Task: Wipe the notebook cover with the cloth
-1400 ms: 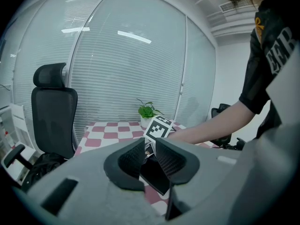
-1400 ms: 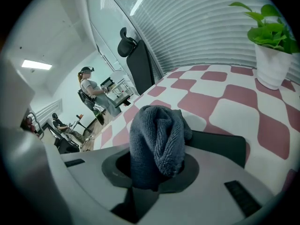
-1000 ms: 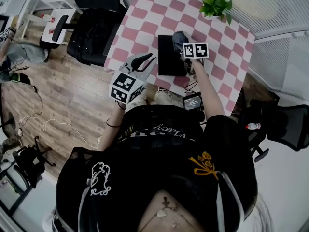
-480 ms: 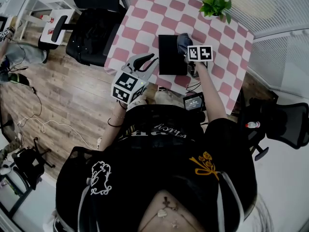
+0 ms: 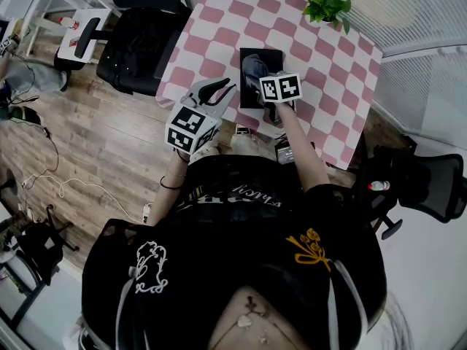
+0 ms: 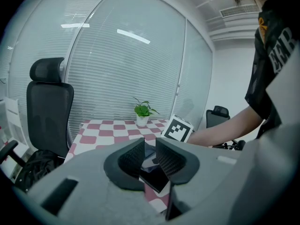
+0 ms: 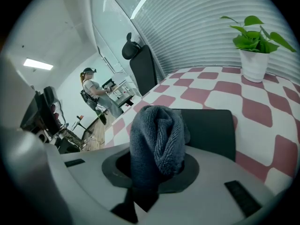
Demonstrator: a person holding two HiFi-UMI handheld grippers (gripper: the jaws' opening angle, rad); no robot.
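Cloth point(image 7: 157, 135) clamped in your right gripper point(image 7: 155, 161), notebook point(image 7: 211, 130) just beneath and ahead of its jaws: press flat and sweep edge to edge, while your left gripper point(image 6: 150, 154), slightly parted and empty, hangs short of it.

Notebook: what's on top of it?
The grey cloth, clamped in the right tool, sits over the notebook; the rest of its cover is bare. The patch under the cloth is hidden, so contact can't be confirmed.
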